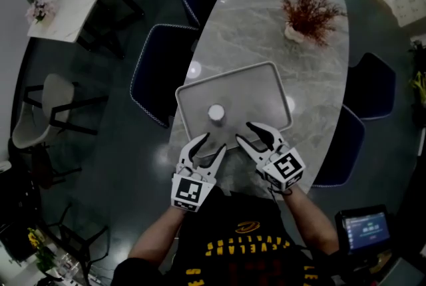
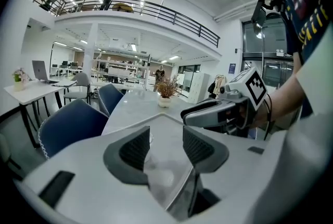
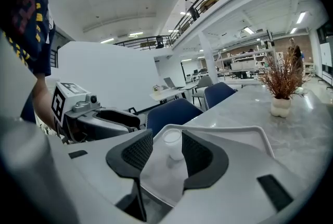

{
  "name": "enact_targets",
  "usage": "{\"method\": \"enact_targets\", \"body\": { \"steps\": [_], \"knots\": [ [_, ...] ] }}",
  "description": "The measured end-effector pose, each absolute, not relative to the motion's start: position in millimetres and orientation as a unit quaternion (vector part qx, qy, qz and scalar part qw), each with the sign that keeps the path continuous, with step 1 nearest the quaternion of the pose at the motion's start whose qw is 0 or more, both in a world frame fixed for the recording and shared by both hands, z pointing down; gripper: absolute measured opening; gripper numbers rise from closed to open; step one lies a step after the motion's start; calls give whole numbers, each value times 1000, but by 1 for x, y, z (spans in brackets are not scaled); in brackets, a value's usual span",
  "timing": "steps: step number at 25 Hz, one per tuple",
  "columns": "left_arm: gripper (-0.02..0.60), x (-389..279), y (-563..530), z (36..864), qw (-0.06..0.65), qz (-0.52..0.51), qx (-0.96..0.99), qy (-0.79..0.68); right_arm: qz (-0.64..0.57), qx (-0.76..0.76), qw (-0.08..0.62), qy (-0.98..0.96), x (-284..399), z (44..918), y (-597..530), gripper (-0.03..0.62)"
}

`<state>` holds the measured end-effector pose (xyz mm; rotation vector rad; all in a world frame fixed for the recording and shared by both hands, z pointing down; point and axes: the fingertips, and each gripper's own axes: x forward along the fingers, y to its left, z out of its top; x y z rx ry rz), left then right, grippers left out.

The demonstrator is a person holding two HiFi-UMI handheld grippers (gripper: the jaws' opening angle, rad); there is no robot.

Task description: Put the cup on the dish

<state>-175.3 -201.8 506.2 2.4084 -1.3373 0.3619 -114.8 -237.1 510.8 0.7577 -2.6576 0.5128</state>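
A small white cup (image 1: pixel 216 114) stands upright on the near left part of a pale rectangular dish (image 1: pixel 261 88) on the marble table. My left gripper (image 1: pixel 212 143) hovers at the dish's near edge, just short of the cup, jaws apart with nothing between them. My right gripper (image 1: pixel 244 132) sits to the right of the cup, over the dish's near rim, also open. In the right gripper view the cup (image 3: pixel 172 144) shows beyond the parted jaws (image 3: pixel 166 152), clear of the pads. The left gripper view shows bare dish (image 2: pixel 165 129) between the jaws; the cup is mostly hidden behind the left jaw.
A white vase of dried red twigs (image 1: pixel 303 18) stands on the table beyond the dish. Dark blue chairs (image 1: pixel 154 72) line the table's left side, and others (image 1: pixel 369 85) its right. The near table edge lies right under both grippers.
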Motion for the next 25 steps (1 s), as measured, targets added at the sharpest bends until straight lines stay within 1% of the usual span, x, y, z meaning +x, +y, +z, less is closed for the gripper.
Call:
{"method": "enact_targets", "body": {
  "steps": [1, 2, 3, 4, 6, 8, 9, 13, 15, 16, 18, 25],
  "knots": [
    [197, -175, -200, 500, 177, 126, 854, -473, 180, 269, 157, -933, -114, 506, -236, 173],
    [183, -175, -197, 493, 173, 123, 854, -474, 180, 274, 148, -933, -114, 500, -233, 88],
    [174, -176, -195, 486, 169, 122, 855, -475, 182, 279, 138, -933, -113, 492, -232, 41],
    [172, -175, -193, 480, 167, 120, 855, -475, 185, 285, 127, -932, -113, 485, -231, 31],
    [166, -173, -193, 470, 158, 116, 857, -476, 188, 294, 108, -931, -108, 475, -232, 28],
    [145, -171, -194, 460, 151, 103, 859, -479, 189, 298, 98, -931, -102, 469, -232, 6],
    [132, -169, -193, 456, 155, 96, 858, -479, 193, 299, 90, -930, -100, 465, -232, 6],
    [45, -164, -190, 443, 158, 76, 858, -483, 200, 305, 56, -929, -95, 450, -229, 6],
    [13, -163, -188, 438, 159, 67, 859, -482, 191, 310, 30, -931, -97, 438, -229, 6],
    [2, -162, -186, 435, 159, 64, 860, -480, 186, 315, 30, -930, -97, 435, -228, 6],
    [2, -159, -183, 431, 159, 61, 865, -472, 175, 331, 38, -927, -93, 433, -226, 6],
    [2, -147, -178, 418, 160, 49, 874, -456, 152, 361, 19, -920, -83, 412, -225, 6]
  ]
}}
